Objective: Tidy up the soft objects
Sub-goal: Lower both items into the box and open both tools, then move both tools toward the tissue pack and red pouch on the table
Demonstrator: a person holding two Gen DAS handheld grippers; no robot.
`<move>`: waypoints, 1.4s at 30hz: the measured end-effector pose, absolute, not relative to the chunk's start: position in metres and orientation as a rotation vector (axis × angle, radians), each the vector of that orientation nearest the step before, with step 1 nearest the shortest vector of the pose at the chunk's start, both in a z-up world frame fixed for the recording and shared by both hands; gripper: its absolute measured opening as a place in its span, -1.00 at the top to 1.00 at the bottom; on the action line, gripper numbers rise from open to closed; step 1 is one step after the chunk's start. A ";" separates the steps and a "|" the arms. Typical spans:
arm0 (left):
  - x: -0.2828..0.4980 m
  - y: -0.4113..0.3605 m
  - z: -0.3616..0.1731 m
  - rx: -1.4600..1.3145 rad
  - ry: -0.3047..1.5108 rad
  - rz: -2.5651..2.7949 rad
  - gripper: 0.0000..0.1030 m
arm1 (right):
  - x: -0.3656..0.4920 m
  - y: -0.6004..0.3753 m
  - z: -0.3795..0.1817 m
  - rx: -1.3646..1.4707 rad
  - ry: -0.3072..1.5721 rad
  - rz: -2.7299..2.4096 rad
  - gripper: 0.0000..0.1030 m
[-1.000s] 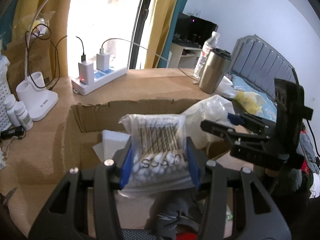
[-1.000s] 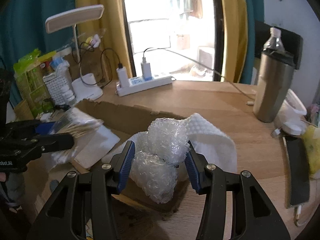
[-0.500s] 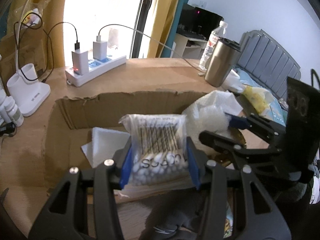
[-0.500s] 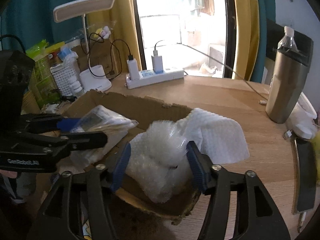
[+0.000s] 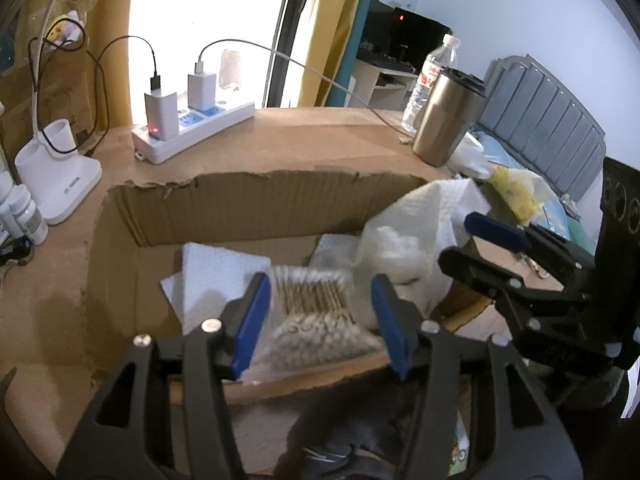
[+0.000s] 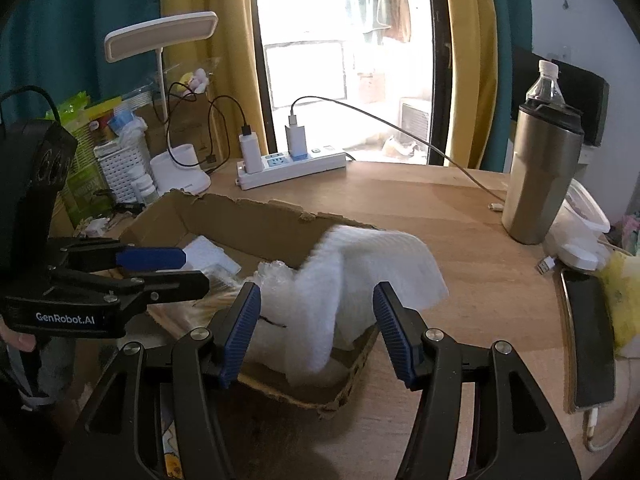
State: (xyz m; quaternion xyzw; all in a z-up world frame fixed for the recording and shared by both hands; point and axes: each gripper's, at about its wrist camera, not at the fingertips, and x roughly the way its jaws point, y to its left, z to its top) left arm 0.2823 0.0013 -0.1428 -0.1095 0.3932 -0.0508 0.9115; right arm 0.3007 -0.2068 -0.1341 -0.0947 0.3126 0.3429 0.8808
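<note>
Fingers (image 5: pixel 248 320) of left gripper (image 5: pixel 322 318) and right gripper (image 6: pixel 316 330) spread wide, holding nothing: cotton-swab pack (image 5: pixel 316 312) at 6 o'clock, bubble wrap (image 6: pixel 296 320) at 3 o'clock inside cardboard box (image 5: pixel 256 204), apparently released for storage.

In front of you the clear bag of cotton swabs (image 5: pixel 316 312) lies flat inside the torn cardboard box (image 5: pixel 256 204), beside a crumpled wad of bubble wrap (image 6: pixel 280 300) and white foam sheet (image 6: pixel 372 268) draped over the box's right wall.
</note>
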 end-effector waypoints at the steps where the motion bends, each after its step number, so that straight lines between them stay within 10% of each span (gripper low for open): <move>1: 0.281 0.001 -0.142 -0.226 0.808 -0.104 -0.35 | 0.299 -0.207 -0.134 -0.198 0.651 0.710 -0.20; 42: 0.189 0.020 -0.110 -0.201 0.661 -0.081 -0.39 | 0.215 -0.193 -0.106 -0.262 0.604 0.670 -0.20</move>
